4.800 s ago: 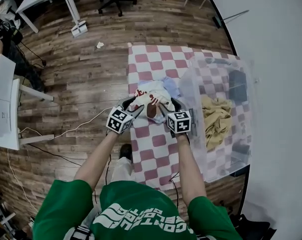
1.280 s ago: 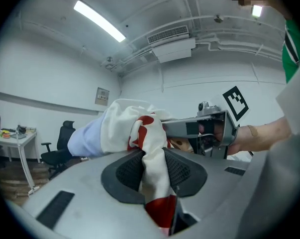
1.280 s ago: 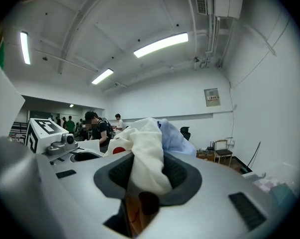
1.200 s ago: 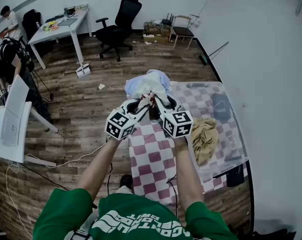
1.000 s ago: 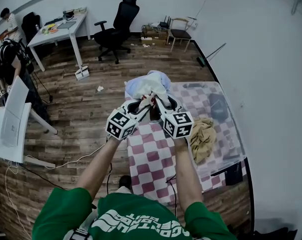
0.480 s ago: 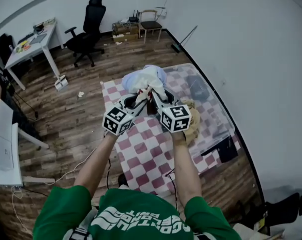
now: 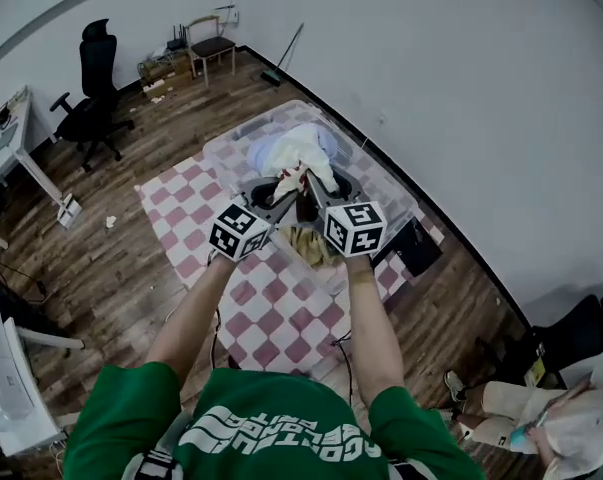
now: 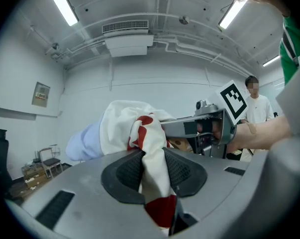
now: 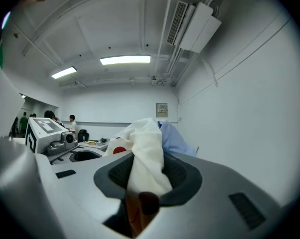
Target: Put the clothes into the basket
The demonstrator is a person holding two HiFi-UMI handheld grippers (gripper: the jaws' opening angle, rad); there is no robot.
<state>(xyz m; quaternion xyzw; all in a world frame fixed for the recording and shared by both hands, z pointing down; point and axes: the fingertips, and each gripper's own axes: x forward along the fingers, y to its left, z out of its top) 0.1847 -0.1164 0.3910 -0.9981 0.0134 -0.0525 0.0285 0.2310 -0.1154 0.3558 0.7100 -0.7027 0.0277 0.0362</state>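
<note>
Both grippers hold one bundle of clothes (image 7: 297, 155), white with red patches and a light blue piece, up at chest height. My left gripper (image 7: 279, 184) is shut on a white-and-red fold (image 8: 150, 159) that fills the gap between its pads. Just beside it, my right gripper (image 7: 317, 184) is shut on a white fold (image 9: 146, 159) of the same bundle. The bundle hangs over the clear plastic basket (image 7: 386, 190), which stands on a red-and-white checked mat (image 7: 271, 313) by the wall. A tan garment (image 7: 307, 245) lies inside the basket, partly hidden by the grippers.
A white wall runs close behind the basket. A black bag (image 7: 418, 248) sits at the mat's right edge. A black office chair (image 7: 93, 78), a small chair (image 7: 213, 44) and a desk (image 7: 3, 133) stand farther off on the wood floor. A person (image 7: 541, 423) sits at bottom right.
The view has swung right toward the wall. Both grippers have carried the bundle sideways from over the checked mat to over the clear basket. Their grip on the cloth is unchanged.
</note>
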